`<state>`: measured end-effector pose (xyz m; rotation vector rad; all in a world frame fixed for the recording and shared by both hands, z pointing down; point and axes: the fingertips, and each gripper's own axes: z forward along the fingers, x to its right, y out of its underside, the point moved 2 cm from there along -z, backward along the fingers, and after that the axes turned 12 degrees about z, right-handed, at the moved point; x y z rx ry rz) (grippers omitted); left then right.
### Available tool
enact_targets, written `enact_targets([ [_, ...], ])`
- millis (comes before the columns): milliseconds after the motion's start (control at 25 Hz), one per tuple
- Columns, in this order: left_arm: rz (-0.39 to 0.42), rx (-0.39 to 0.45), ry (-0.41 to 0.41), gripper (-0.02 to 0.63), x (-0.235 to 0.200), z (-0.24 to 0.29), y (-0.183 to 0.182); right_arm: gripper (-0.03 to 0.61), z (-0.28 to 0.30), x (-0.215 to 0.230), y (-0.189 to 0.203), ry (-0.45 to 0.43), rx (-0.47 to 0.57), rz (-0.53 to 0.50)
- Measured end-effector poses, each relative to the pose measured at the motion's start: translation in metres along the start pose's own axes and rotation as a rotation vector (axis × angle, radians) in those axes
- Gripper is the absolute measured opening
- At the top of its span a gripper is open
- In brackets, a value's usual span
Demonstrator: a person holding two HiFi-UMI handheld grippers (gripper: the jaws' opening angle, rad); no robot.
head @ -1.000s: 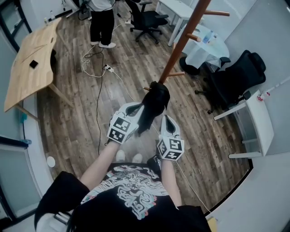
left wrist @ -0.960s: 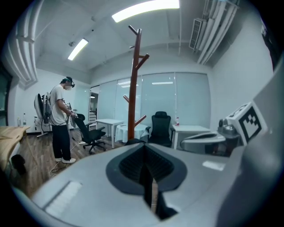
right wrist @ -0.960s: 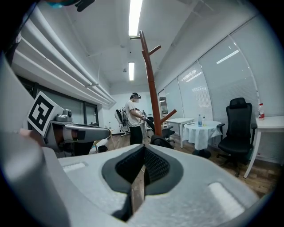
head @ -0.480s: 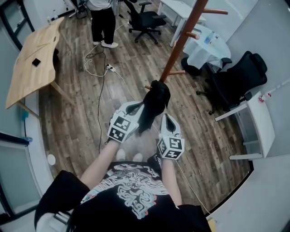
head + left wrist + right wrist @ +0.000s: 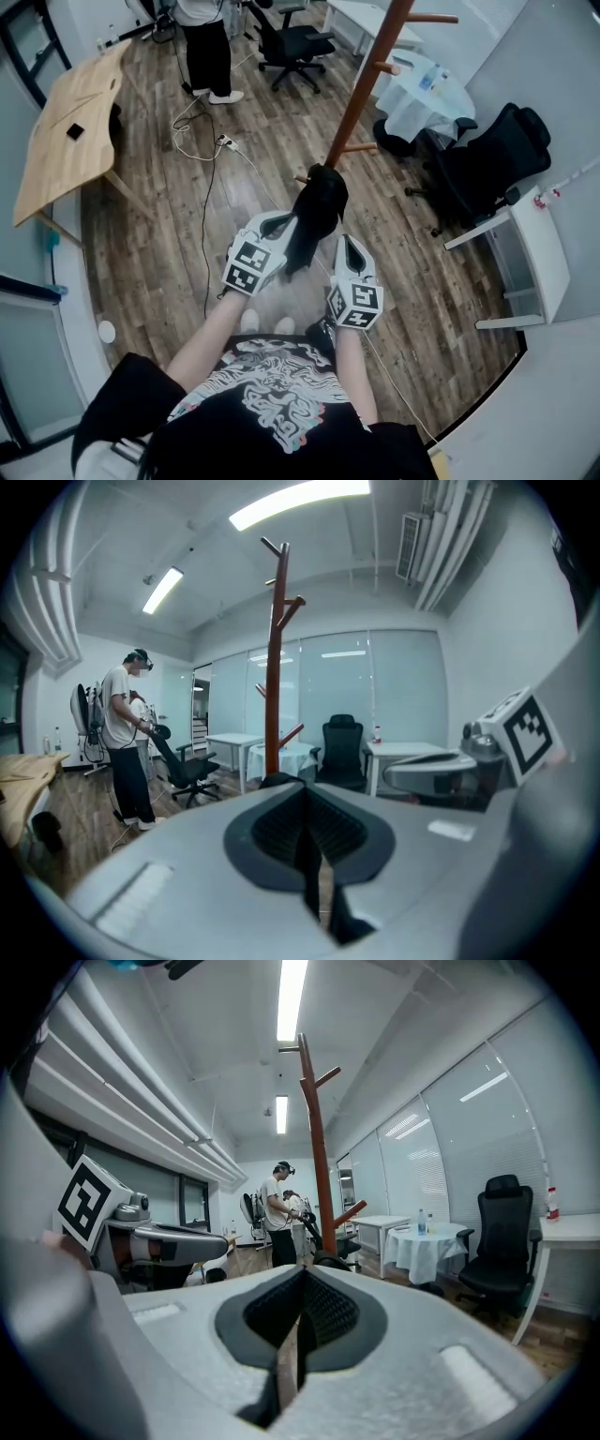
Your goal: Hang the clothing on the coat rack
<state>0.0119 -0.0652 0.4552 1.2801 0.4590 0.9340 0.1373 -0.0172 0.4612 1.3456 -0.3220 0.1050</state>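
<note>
A black piece of clothing (image 5: pixel 317 206) hangs bunched from the tip of my left gripper (image 5: pixel 292 221), which is shut on it. In the left gripper view only a dark edge of the clothing (image 5: pixel 279 780) shows past the closed jaws (image 5: pixel 302 789). My right gripper (image 5: pixel 343 242) is beside it on the right, shut, with nothing seen between its pads (image 5: pixel 302 1274). The brown coat rack (image 5: pixel 361 89) stands just beyond the clothing, its pegs angled upward. It rises straight ahead in the left gripper view (image 5: pixel 274 667) and in the right gripper view (image 5: pixel 314 1147).
A person (image 5: pixel 208 47) stands at the back beside an office chair (image 5: pixel 295 42). A wooden table (image 5: pixel 66 122) is at the left and cables (image 5: pixel 202 178) cross the floor. A white-clothed round table (image 5: pixel 427 94), a black chair (image 5: pixel 487 159) and a white desk (image 5: pixel 530 253) stand to the right.
</note>
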Motion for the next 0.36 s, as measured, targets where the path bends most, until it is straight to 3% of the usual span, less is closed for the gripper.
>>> enact_targets([
  [360,-0.005,0.002,0.002,-0.011,0.0108,0.0024,-0.0042,-0.002,-0.0097,0.0081,-0.0006,0.008,-0.002,-0.002],
])
